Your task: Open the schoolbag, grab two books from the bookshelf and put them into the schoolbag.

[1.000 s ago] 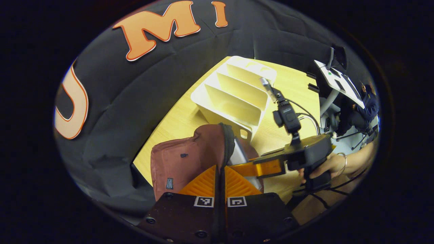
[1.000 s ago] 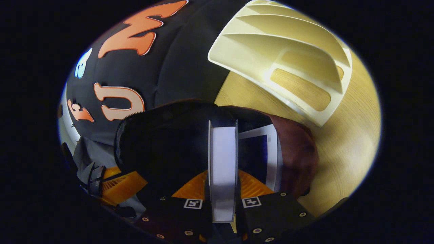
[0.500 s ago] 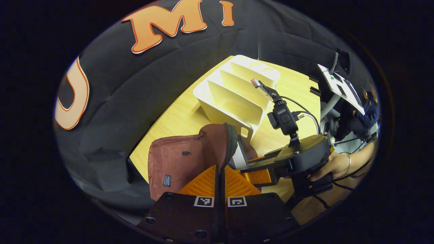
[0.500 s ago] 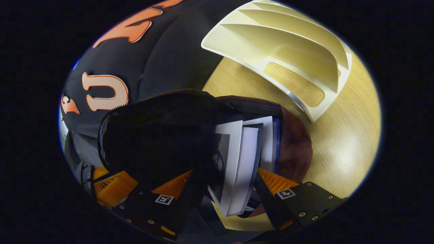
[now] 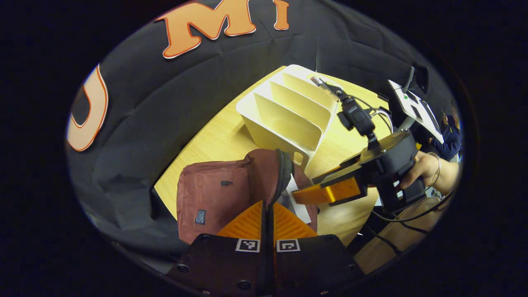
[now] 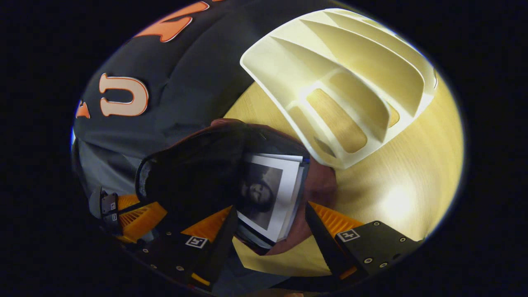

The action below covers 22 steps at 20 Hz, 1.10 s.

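The lower parts of the books [image 6: 270,194] are hidden inside the schoolbag [image 6: 194,173], whose dark interior cannot be made out in the right gripper view. How many books lie stacked there cannot be told. In the left gripper view a sliver of white page [image 5: 298,198] is seen beside the schoolbag's [image 5: 214,194] opening, the rest being covered by its flap. What is pinched between the left tool's [image 5: 268,212] closed fingers cannot be told. The worktop's [image 5: 222,140] near edge is hidden behind the schoolbag.

Pale wooden table [image 5: 225,142], with cream bookshelf [image 5: 284,117] just beside maroon schoolbag [image 5: 214,192].
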Motion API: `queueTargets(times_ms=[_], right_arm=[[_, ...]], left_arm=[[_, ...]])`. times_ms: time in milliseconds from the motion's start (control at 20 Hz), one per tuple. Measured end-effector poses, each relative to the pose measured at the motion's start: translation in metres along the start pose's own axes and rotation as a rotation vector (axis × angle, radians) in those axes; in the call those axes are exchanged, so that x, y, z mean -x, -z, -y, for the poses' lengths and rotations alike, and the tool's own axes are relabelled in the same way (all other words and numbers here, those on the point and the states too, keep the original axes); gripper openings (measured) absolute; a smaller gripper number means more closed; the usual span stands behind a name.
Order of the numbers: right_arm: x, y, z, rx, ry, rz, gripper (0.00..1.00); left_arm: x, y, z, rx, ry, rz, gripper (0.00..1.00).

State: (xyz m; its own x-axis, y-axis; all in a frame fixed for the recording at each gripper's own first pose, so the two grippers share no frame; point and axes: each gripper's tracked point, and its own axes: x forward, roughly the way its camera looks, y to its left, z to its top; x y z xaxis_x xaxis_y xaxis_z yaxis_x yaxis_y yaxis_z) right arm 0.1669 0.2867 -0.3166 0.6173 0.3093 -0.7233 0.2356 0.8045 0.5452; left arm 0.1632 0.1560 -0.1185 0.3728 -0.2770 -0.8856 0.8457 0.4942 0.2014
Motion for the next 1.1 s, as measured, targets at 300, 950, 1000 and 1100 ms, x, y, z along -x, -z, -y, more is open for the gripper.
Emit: queueTargets(times_ms=[300, 950, 1000, 1100], right_arm=[[0.05, -0.018, 0.045, 0.035, 0.056, 0.009, 0.97], [0.147, -0.085, 0.143, 0.276, 0.191, -0.035, 0.97], [0.156, -0.097, 0.147, 0.309, 0.197, -0.007, 0.98], [0.18, -0.123, 0.143, 0.368, 0.196, 0.069, 0.98]], left_arm=[[-0.012, 0.016, 0.01, 0.066, 0.022, -0.038, 0.1], [-0.041, -0.006, 0.074, 0.542, -0.121, 0.101, 1.0], [-0.039, -0.019, 0.077, 0.59, -0.151, 0.154, 1.0], [-0.03, -0.044, 0.076, 0.66, -0.234, 0.271, 1.0]])
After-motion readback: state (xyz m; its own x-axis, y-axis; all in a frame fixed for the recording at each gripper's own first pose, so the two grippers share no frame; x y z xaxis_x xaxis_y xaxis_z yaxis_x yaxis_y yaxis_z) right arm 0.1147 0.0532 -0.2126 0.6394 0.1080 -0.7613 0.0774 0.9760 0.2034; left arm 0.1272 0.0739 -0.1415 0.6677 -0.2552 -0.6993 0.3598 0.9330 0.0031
